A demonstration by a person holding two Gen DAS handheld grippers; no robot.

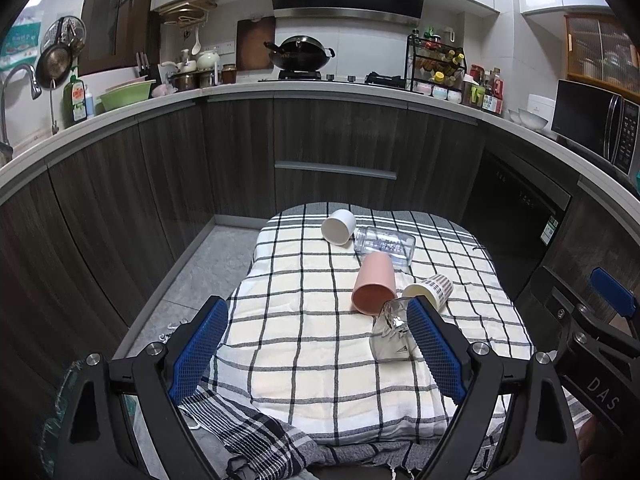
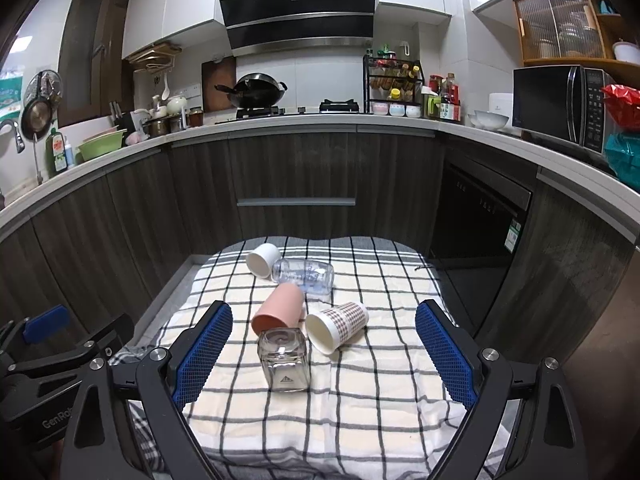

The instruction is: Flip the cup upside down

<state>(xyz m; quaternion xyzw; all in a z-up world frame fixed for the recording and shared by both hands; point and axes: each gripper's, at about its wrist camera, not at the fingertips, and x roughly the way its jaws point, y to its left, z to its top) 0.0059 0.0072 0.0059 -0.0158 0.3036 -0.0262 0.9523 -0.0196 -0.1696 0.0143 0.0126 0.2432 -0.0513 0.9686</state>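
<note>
Both grippers, left (image 1: 318,344) & right (image 2: 324,350), jaws wide, holding nothing.

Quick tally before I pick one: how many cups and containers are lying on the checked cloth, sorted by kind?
Opaque plastic cups: 2, the white cup and the pink cup
Patterned paper cups: 1, the plaid cup
Clear vessels: 2, the clear bottle and the square glass
Total: 5, all on their sides on the checked cloth.
</note>
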